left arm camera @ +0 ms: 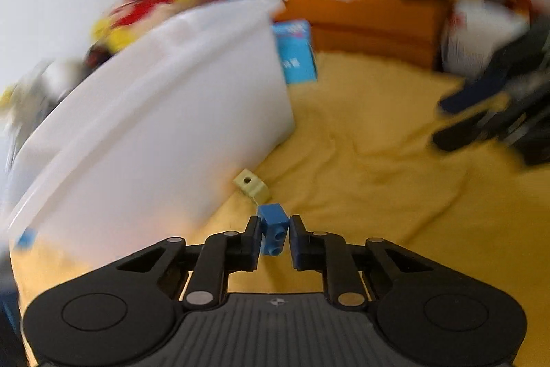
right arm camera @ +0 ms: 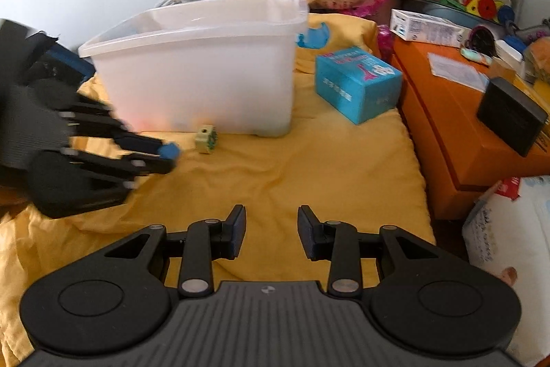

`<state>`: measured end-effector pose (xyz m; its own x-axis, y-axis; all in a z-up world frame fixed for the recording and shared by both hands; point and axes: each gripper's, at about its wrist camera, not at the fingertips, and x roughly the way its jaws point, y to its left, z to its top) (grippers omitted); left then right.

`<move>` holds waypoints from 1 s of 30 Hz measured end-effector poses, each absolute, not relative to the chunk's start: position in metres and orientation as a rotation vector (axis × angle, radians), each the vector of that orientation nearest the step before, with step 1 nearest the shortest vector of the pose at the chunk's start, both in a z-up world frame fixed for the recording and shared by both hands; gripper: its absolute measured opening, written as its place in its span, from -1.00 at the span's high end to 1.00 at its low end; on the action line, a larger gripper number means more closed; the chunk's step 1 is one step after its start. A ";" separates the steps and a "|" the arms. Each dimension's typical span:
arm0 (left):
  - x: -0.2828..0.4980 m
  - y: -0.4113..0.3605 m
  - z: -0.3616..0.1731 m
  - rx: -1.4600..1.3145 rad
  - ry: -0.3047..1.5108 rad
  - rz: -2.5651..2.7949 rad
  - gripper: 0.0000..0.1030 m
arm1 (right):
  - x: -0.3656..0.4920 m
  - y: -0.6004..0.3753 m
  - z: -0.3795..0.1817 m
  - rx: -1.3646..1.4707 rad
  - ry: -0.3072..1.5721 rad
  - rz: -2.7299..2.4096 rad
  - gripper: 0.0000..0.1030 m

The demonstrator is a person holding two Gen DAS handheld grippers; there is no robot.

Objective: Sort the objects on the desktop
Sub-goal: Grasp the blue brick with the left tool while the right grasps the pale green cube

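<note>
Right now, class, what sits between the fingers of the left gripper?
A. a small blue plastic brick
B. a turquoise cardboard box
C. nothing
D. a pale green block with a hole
A: the left gripper is closed on the small blue plastic brick, while the pale green block lies on the yellow cloth.

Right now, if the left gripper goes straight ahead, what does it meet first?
Probably the pale green block, just beyond the blue brick that the left gripper holds; depth is unclear.
</note>
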<state>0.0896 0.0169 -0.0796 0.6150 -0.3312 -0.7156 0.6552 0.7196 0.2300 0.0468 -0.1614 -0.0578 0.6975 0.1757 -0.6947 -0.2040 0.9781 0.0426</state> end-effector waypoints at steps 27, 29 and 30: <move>0.033 0.065 -0.108 0.077 0.879 -0.423 0.36 | 0.111 -0.073 -0.095 -0.192 0.707 0.313 0.66; 0.024 0.065 -0.103 0.084 0.855 -0.428 0.19 | 0.095 -0.084 -0.086 -0.186 0.708 0.317 0.66; 0.019 0.064 -0.102 0.095 0.848 -0.426 0.17 | 0.087 -0.093 -0.083 -0.178 0.716 0.318 0.66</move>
